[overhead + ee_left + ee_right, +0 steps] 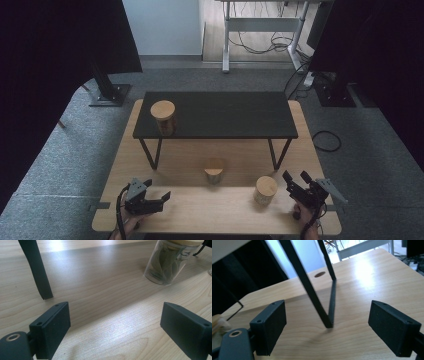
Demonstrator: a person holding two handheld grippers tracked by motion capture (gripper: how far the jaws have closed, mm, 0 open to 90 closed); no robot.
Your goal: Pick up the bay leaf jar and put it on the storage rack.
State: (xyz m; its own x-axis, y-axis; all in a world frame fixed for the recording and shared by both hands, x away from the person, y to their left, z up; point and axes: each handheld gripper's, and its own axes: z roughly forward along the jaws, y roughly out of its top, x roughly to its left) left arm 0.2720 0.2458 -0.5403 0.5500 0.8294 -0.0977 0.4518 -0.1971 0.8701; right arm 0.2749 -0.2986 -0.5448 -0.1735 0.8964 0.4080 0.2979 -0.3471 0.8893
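Resting low over the near edge of the pale wooden table (165, 210), both hand-held tools sit with their jaws spread and nothing between them. The left gripper (162, 197) lies at the near left, aimed right and slightly inward; its own view looks past its black pads (51, 327) at bare wood toward the clear glass jar of dried leaves with a wooden lid (170, 261), which stands well apart, under the raised shelf. The right gripper (295, 177) waits at the near right, just beside a second wooden-lidded glass jar (265, 190), which stands to its left, apart from the jaws. That jar seems the likeliest thing to be picked up, being nearest an open gripper. A third lidded jar (163, 117) already stands at the left end of the low black metal shelf (225, 115), which suggests the remaining jars may be meant to go up there too.
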